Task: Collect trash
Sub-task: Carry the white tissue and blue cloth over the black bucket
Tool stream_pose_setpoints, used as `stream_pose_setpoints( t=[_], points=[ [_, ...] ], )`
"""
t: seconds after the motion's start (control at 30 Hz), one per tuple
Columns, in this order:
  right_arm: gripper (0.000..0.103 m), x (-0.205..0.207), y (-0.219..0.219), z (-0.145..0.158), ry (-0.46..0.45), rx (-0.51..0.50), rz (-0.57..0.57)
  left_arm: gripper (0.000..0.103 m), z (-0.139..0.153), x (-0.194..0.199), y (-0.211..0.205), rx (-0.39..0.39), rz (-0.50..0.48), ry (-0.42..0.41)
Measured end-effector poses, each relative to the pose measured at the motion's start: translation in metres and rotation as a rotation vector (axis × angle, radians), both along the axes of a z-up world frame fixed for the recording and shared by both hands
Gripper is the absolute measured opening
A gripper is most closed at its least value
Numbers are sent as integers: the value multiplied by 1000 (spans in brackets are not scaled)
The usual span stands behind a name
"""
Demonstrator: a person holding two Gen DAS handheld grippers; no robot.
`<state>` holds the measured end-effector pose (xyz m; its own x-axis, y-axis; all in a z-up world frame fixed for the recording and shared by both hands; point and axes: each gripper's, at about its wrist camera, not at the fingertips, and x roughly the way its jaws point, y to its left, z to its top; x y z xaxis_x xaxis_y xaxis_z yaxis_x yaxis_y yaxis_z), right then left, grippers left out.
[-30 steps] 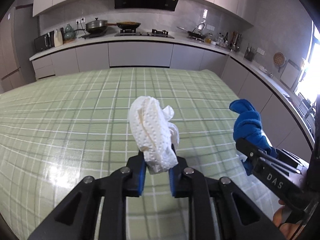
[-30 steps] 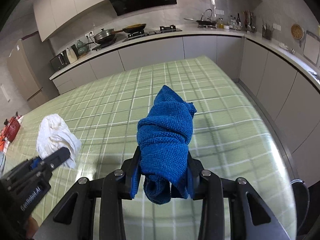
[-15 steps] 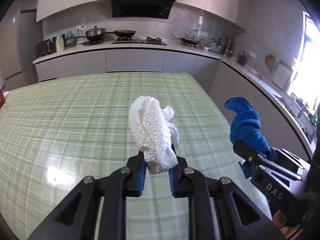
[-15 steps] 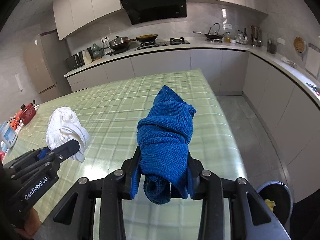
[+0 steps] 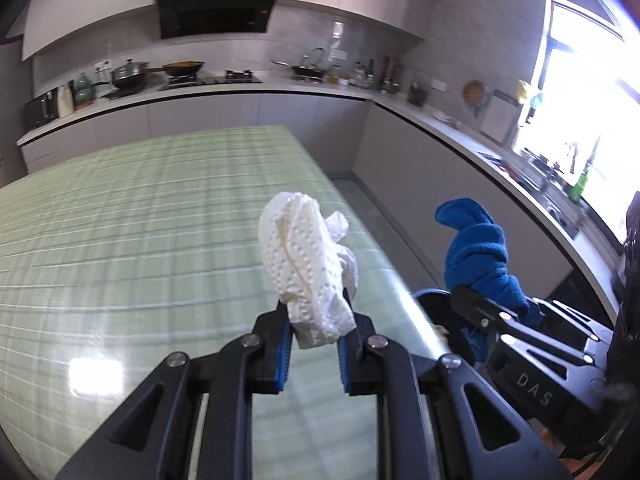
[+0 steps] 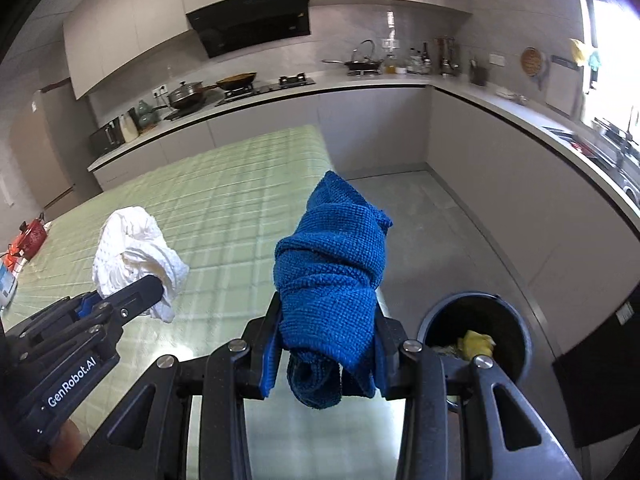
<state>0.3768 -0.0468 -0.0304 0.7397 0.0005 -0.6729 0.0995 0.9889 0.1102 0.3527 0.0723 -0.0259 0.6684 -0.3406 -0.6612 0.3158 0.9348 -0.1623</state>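
Observation:
My left gripper (image 5: 313, 338) is shut on a crumpled white paper towel (image 5: 306, 264), held above the right side of the green checked table (image 5: 120, 240). My right gripper (image 6: 325, 354) is shut on a rolled blue cloth (image 6: 332, 264), held near the table's right edge. Each view shows the other one too: the blue cloth (image 5: 476, 252) to the right in the left wrist view, the paper towel (image 6: 136, 252) to the left in the right wrist view. A dark round trash bin (image 6: 476, 332) stands on the floor just right of the table, with yellow scraps inside.
Grey floor (image 6: 420, 208) runs between the table and the L-shaped kitchen counter (image 6: 500, 120), which carries pans, bottles and a sink. A red object (image 6: 34, 234) lies at the table's far left. A dark cabinet front (image 6: 600, 360) stands right of the bin.
Both grippers have carried their loads to the right across the table toward its edge. The floor and the trash bin have come into view.

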Motion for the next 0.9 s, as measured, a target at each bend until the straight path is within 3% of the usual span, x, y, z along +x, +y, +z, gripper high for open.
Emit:
stream_pose_setpoints(
  t=[0.17, 0.4, 0.63, 0.9],
  points=[
    [39, -37, -50, 6, -20, -1, -40, 20, 5, -12, -44, -5, -53, -3],
    [39, -62, -160, -9, -15, 17, -57, 20, -12, -20, -133, 4, -50, 9],
    [39, -55, -274, -35, 51, 32, -12, 20, -48, -20, -221, 6, -3, 91],
    [39, -30, -317, -81, 136, 70, 65, 20, -89, -20, -252, 75, 50, 148]
  ],
)
